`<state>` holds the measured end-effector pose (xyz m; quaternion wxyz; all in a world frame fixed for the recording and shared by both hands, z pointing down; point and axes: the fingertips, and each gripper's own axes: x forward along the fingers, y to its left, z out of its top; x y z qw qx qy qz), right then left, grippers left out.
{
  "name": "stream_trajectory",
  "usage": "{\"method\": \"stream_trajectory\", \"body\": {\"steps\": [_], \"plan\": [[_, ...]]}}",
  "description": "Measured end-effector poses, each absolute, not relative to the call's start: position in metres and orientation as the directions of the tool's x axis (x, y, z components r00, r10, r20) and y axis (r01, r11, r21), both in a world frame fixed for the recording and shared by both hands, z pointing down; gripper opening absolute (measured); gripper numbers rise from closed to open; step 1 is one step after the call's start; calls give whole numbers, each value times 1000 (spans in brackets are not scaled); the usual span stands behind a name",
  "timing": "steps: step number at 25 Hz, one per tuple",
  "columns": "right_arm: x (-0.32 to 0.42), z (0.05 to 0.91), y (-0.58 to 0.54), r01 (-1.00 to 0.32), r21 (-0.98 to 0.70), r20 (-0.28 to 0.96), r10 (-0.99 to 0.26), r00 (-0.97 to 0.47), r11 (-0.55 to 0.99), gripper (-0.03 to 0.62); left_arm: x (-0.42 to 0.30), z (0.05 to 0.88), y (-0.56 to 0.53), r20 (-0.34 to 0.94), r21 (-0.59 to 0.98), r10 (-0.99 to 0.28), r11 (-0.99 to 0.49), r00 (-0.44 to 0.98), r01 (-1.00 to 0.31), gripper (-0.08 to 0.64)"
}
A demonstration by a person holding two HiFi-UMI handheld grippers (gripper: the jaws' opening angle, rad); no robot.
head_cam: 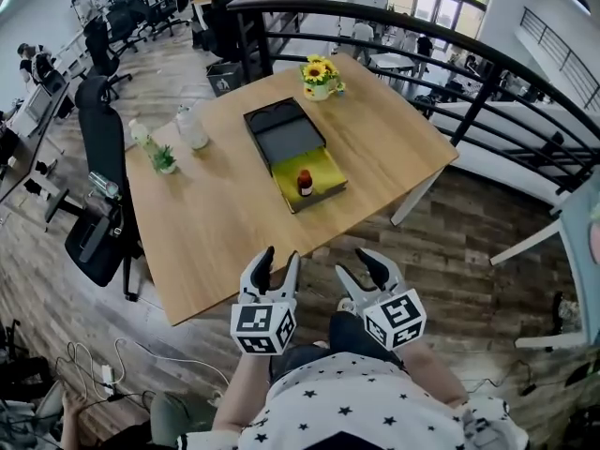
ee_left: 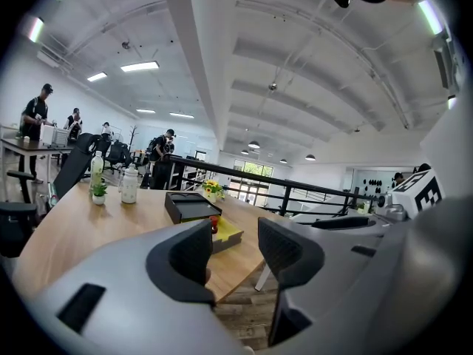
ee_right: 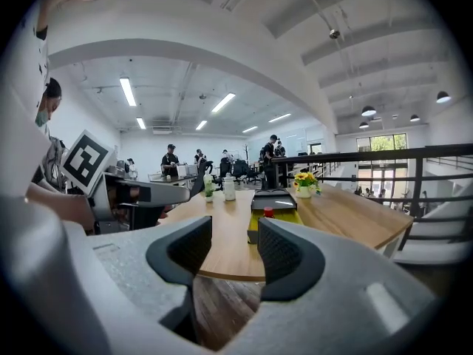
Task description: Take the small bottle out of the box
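- Left tongs point(head_cam: 281, 257): held off the near edge of the tabletop point(head_cam: 225, 223), close to the person's body. The jaws are spread, with nothing between them.
- Right tongs point(head_cam: 356, 268): just beside the left pair, at its 3 o'clock, also short of the tabletop edge. The jaws are spread and grip nothing.
- Box point(head_cam: 295, 153): lies open on the tabletop at about 12 o'clock from both tongs and well apart from them. It has a black part on the far side and a yellow-lined part on the near side.
- Small bottle point(head_cam: 305, 184): stands upright in the yellow-lined part of the box. It has a red cap and a dark body, and neither pair of tongs touches it.
- Left gripper view: the bottle point(ee_left: 214, 225) shows just past the left jaw, in the near part of the box point(ee_left: 194, 207).
- Right gripper view: the bottle point(ee_right: 268, 213) and box point(ee_right: 273, 200) show above the gap between the jaws, far off.
- Sunflower pot point(head_cam: 319, 76): at 12 o'clock from the box, near the far edge of the tabletop.
- White jug point(head_cam: 192, 127) and potted plant point(head_cam: 164, 159): at about 9 to 10 o'clock from the box, near the left edge.
- Office chair point(head_cam: 103, 157): on the floor at 9 o'clock, against the left edge of the tabletop.
- Railing point(head_cam: 422, 36): curves behind the tabletop from 12 to 2 o'clock.
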<state>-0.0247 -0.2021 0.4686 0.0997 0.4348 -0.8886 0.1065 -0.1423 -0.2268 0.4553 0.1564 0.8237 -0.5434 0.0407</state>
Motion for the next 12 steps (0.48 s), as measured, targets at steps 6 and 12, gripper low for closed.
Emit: {"method": "stream_trajectory", "body": {"steps": [6, 12], "plan": [[-15, 481, -236, -795, -117, 277, -749, -602, 596, 179, -128, 467, -264, 254, 198, -874, -372, 414, -907, 173], [-12, 472, -290, -779, -120, 270, -735, -622, 615, 179, -117, 471, -314, 271, 182, -870, -373, 411, -910, 173]]}}
